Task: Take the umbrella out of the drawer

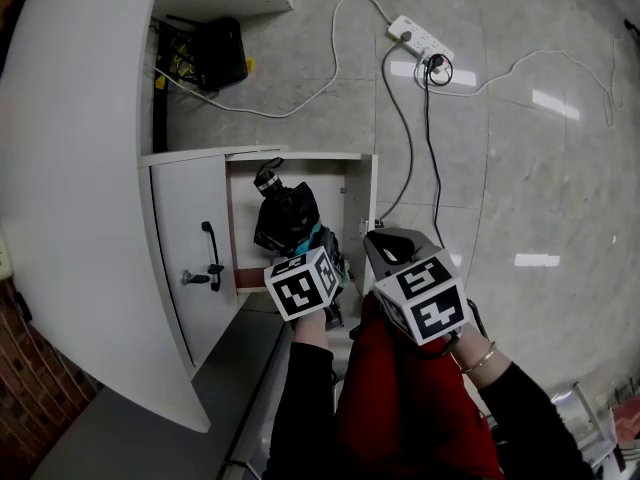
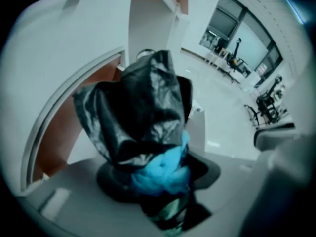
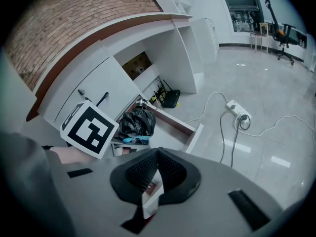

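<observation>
- The umbrella (image 1: 287,218), folded and black with a blue band of cloth, was gripped by the left claw (image 1: 316,253). The claw was clenched on the bunched canopy near the blue part.
- The umbrella was seen over the open drawer (image 1: 366,193), its capped end pointed toward the drawer's back. Whether it had fully cleared the rim could not be told.
- The right claw (image 1: 388,243) was held just beside the left, its pads pressed together. A small white-and-red strip was seen between them, and what it was could not be made out.
- A slip was judged the main risk. Loose cloth rather than the shaft appeared to be pinched, so the fabric could be pulled through the pads and the umbrella dropped back into the drawer.
- A snag was also judged possible. The capped end could be caught on the drawer's wall if the umbrella were drawn sideways before being raised clear.
- If it were dropped outside the drawer, the cable (image 1: 400,128) and power strip (image 1: 420,40) on the floor could be struck.
</observation>
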Available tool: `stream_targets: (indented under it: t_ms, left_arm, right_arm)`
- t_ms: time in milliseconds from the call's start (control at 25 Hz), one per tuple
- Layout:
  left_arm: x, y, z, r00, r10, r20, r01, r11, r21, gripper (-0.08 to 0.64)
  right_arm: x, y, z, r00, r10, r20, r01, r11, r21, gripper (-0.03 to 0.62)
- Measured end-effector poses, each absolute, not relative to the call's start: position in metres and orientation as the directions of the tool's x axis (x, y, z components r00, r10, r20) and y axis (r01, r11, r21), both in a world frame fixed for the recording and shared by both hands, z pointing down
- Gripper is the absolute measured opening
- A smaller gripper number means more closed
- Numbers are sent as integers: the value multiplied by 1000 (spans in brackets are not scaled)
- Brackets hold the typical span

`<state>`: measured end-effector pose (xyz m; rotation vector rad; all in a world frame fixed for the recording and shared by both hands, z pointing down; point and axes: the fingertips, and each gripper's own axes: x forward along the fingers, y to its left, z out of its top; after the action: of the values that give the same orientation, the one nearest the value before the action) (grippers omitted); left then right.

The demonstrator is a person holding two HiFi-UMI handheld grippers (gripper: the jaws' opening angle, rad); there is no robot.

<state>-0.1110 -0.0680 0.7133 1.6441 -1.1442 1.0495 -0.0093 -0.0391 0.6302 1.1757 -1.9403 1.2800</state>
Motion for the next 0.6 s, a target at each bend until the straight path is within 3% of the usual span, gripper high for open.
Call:
stream_targets:
  t_ms: [600]
  left_arm:
    - [-96,-69,615,326,-315,892,-927,-292,236,241]
  right_arm:
    - [-1,-35,558,-464,-434,772,-885,195,-422,-3]
